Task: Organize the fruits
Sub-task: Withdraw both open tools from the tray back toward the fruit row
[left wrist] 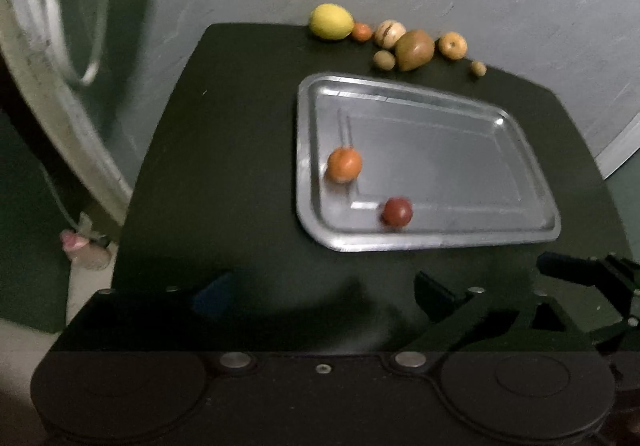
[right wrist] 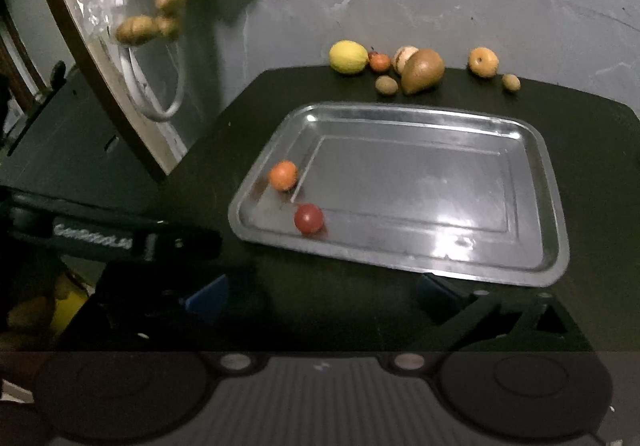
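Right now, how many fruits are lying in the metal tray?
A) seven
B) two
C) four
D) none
B: only an orange fruit and a red fruit lie in the tray, both near its left end; the other fruits, such as the lemon, sit on the dark table behind it by the wall.

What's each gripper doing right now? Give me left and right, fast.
Left gripper: open, holding nothing, short of the tray.
Right gripper: open, holding nothing, fingers spread.
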### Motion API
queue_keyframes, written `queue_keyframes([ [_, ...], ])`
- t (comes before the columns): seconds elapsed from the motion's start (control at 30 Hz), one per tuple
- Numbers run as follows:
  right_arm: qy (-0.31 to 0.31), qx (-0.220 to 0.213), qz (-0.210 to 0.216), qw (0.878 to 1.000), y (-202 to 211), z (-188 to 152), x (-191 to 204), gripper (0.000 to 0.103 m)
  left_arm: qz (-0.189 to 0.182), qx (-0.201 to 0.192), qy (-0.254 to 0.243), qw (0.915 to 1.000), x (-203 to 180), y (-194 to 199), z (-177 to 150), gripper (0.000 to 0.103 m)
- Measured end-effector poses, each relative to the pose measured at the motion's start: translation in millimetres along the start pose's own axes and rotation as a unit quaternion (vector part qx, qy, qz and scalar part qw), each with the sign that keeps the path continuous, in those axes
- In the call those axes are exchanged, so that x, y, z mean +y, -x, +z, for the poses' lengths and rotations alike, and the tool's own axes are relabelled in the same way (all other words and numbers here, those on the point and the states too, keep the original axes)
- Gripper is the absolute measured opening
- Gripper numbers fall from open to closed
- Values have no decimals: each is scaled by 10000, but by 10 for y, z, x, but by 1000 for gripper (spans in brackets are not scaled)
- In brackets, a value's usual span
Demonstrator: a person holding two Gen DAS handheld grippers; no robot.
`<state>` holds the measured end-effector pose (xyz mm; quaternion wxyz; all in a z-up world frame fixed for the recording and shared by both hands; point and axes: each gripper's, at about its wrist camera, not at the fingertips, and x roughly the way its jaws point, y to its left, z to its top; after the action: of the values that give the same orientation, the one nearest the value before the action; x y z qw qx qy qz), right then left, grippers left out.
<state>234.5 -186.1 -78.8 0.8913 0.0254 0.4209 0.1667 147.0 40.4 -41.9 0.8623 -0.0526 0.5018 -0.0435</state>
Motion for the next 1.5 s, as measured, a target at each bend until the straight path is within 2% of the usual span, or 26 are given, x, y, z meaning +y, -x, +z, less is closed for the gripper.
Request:
queue_keyframes([
  [0.13,54,189,-55,9998,26,-97,23,103,224,88,-32,9997,-6,76,-140,101],
  [0.3,0,141,-16,9999,77,-160,57,103,483,114,-83,9987,23,176,-207,102],
  [0.63,-303,-99,46,9995,42,-46,36,103,801,38,-349,9962,111,258,1,102],
  [1.0,-551,-377,-191,9976,-110,226,-4,103,691,-132,-636,9955,201,107,496,102],
  [1.5,-637,-737,-576,9936,-234,491,-150,103,341,-165,-677,9970,214,-393,1165,102],
])
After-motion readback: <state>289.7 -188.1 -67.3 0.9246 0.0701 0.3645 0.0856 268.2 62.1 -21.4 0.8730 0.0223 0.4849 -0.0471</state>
